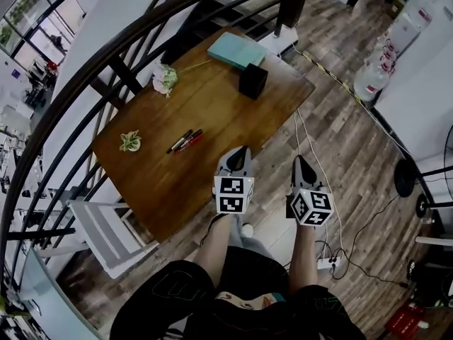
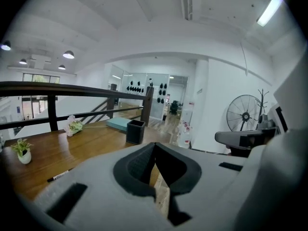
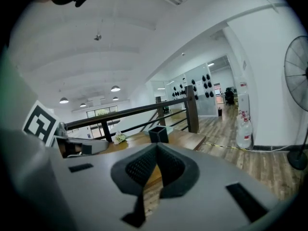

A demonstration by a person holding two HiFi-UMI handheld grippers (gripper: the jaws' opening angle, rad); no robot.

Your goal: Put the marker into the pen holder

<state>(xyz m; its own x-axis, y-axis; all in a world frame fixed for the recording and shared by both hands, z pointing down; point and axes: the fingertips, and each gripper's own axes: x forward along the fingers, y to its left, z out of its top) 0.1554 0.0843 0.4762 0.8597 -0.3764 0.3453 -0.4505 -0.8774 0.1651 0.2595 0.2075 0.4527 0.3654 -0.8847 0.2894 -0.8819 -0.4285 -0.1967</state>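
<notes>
Black and red markers [image 1: 185, 141] — three, perhaps — on wood table [image 1: 212, 105]; left gripper [image 1: 241, 150], right gripper [image 1: 301, 159] closed, empty.

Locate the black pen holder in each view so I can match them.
Head view: pen holder upper centre.
Left gripper view: pen holder left of centre, above the jaws.
Right gripper view: pen holder at centre, above the jaws.
Shared landmark: flower bundle, left of it in every view.

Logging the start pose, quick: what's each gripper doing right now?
Left gripper: closed, holding nothing.
Right gripper: closed, holding nothing.
</notes>
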